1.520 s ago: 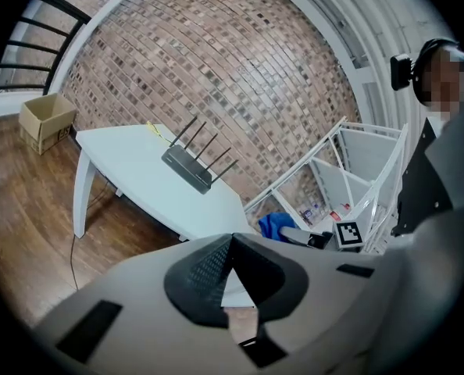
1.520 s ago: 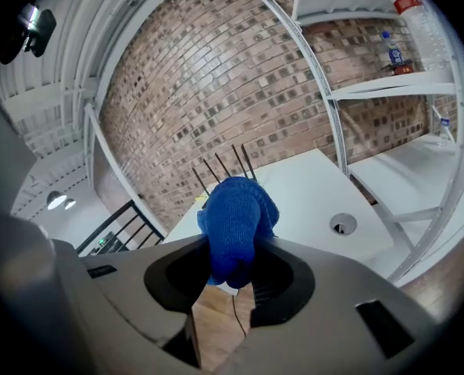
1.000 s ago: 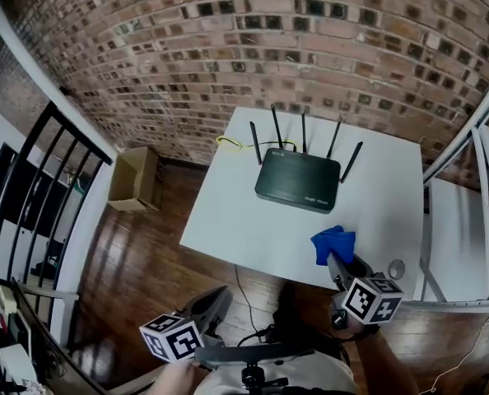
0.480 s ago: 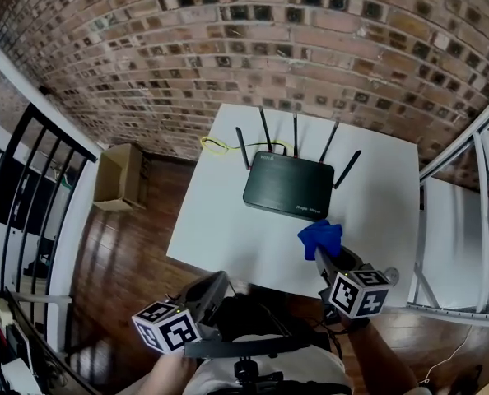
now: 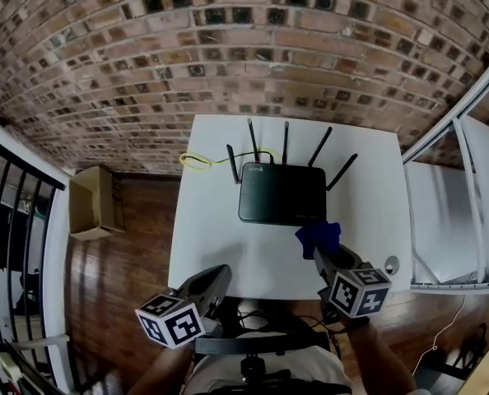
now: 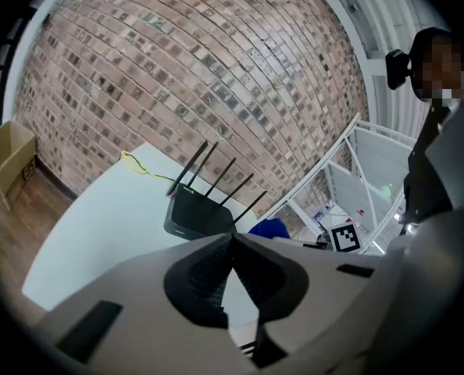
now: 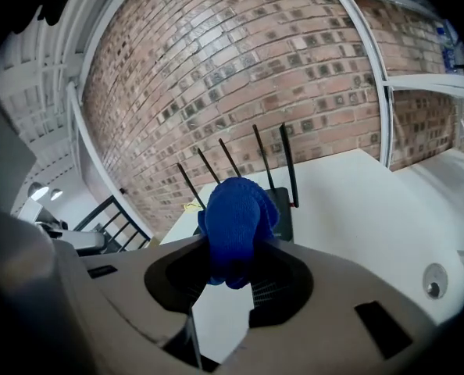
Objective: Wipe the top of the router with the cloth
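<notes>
The right gripper [image 7: 233,248] has its fingers clamped on the blue cloth [image 7: 233,213], which bunches upward out of the grip. In the head view the cloth [image 5: 317,237] sits at the lower right corner of the black router [image 5: 281,193] (five antennas raised along its upper edge), at frame centre on the white tabletop [image 5: 207,237]. The left gripper [image 6: 232,239] holds nothing, its fingers pressed together, at lower left by the tabletop's lower edge

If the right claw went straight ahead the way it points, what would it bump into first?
Probably the black plastic router with five antennas, just beyond the bunched blue cloth that the right claw grips, though depth is unclear.
</notes>
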The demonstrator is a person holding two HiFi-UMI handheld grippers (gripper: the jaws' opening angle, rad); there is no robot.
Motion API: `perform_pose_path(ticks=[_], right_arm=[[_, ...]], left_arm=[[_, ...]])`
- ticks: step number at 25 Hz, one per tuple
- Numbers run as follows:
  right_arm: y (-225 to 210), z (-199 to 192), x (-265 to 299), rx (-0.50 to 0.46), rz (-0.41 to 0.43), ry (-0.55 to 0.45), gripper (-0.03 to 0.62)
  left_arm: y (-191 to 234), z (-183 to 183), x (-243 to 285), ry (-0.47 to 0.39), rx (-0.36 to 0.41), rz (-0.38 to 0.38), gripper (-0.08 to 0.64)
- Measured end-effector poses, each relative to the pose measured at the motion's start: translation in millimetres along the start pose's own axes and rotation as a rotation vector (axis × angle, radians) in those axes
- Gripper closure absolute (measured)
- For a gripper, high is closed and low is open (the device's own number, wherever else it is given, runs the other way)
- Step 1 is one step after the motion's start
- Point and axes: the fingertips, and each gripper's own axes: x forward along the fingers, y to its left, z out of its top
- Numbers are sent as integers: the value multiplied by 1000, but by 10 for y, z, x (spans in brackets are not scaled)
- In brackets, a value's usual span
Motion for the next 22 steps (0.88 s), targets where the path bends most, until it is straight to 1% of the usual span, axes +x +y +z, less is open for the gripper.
perform_pose_path(ticks=[3,6,9,11,13,15,18,20,22], right_arm=[[201,2,195,-5,-66,7,459],[387,32,373,-13,-125,-5,459],[484,67,484,-42,-189,-14,459],[525,98,531,-46,-215,-18,459],[550,126,576,-47,-227,-15,459],[560,150,650,-49,-227,-5,459],[538,221,821,-56,-213,20,459],[516,305,966,-78,-199,41,459],[511,418,1156,-116,-184,57,459]], left_arm=[[283,269,-112,22,15,-29,529],[582,442,-230,46,31,-41,529],[803,490,-258,78,33,-57,529],[842,504,-230,107,48,-74,529],[826,545,-196,126,74,-80,529],[812,623,-166,118,92,-79,529],[812,707,-93,92,73,-63,529],[779,692,-19,94,49,-59,529],[732,680,61,104,53,-57,529]])
